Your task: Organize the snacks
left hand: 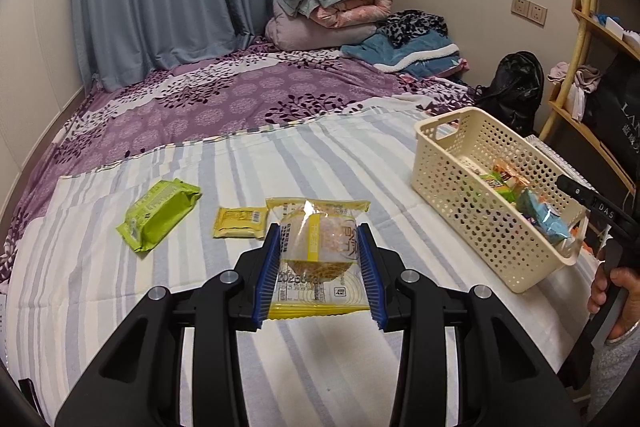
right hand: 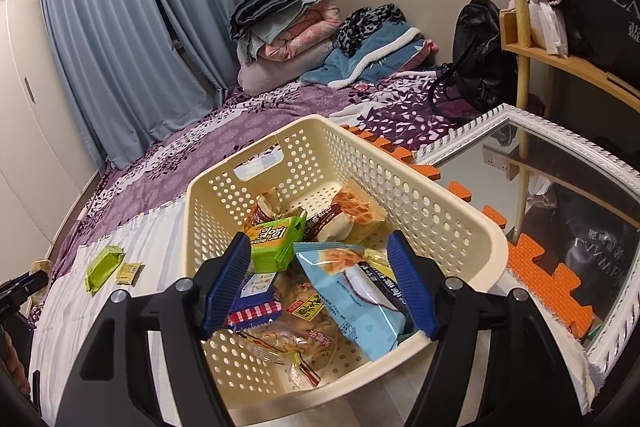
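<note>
Only my left view shows my left gripper (left hand: 318, 259) clamped on a clear, yellow-edged pastry packet (left hand: 316, 251), lifted over the striped bed sheet (left hand: 280, 163), with a green packet (left hand: 158, 215) and a small yellow sachet (left hand: 240, 223) lying far left of it. Only my right view looks into the cream basket (right hand: 452, 223): my right gripper (right hand: 320, 283) hangs apart over a blue bag (right hand: 360, 291). A framed mirror (right hand: 560, 211) lies to the right. A black bag on the shelf reads "LA".

"DAS" on right hand-held gripper (left hand: 600, 205)
</note>
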### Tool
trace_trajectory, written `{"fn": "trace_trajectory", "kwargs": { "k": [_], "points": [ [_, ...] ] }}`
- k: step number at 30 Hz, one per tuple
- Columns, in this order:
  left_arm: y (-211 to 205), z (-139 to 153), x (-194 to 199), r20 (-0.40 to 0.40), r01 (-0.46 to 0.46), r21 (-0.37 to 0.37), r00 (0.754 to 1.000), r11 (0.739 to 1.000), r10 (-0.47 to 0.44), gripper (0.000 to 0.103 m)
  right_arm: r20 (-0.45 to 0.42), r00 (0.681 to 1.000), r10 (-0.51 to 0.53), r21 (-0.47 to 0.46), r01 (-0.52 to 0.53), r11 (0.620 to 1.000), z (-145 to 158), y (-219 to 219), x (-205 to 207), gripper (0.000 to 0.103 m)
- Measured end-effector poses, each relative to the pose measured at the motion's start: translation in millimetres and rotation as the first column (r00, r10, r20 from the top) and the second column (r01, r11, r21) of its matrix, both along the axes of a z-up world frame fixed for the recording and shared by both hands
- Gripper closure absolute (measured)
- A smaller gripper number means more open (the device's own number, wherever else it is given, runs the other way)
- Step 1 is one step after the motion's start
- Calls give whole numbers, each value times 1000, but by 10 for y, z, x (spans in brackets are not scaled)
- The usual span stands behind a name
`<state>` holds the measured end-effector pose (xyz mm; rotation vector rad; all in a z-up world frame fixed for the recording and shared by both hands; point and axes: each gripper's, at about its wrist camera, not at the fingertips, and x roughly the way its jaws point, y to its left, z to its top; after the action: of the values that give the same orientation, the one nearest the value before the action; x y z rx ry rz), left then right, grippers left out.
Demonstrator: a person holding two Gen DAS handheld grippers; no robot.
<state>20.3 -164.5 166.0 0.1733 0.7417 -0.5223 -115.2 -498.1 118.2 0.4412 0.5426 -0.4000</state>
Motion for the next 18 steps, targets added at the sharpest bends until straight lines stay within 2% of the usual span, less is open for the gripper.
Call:
{"fn": "trace_trajectory", "kwargs": {
  "k": [10, 18],
  "points": [
    [-726, 62, -62, -7, 136, -16, 991, 991, -136, 64, 41, 998, -52, -14, 53, 999, 44, -122, -237, 32],
    [-1453, 67, -187, -13, 274, -16, 961, 961, -275, 64, 47, 997, -64, -4, 64, 998, -12, -183, -353, 32]
  ]
}}
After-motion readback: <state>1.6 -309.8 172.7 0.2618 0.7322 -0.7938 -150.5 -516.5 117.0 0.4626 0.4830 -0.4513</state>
